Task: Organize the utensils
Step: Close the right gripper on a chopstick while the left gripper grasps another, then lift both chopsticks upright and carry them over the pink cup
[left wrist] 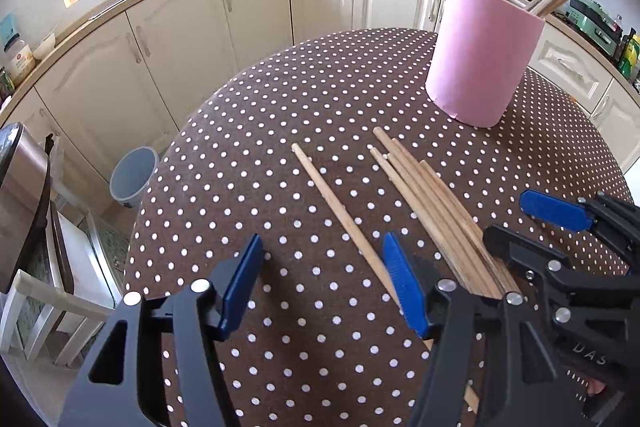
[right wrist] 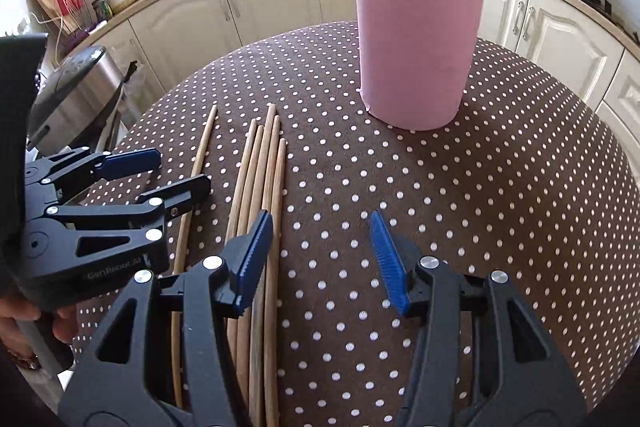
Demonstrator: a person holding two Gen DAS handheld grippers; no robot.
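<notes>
A pink cylindrical holder (left wrist: pixel 480 55) (right wrist: pixel 420 39) stands on the far part of the dotted table with several wooden chopsticks upright in it. A single chopstick (left wrist: pixel 340 215) (right wrist: pixel 200 155) lies apart, left of a bundle of several chopsticks (left wrist: pixel 432 207) (right wrist: pixel 260 167). My left gripper (left wrist: pixel 324 283) (right wrist: pixel 168 175) is open low over the cloth. The single chopstick runs between its fingers, close beside the right pad (left wrist: pixel 404 287), and is not gripped. My right gripper (right wrist: pixel 322 261) (left wrist: pixel 532 227) is open with only cloth between its pads, and its left pad (right wrist: pixel 254 259) hangs over the bundle.
The brown polka-dot tablecloth (right wrist: pixel 500 207) drops off at a rounded far edge. On the floor to the left are a grey bin (left wrist: pixel 134 175) and a steel bin (left wrist: pixel 24 187). Cream cabinets (left wrist: pixel 256 11) line the back. A hand (right wrist: pixel 24 327) holds the left gripper's handle.
</notes>
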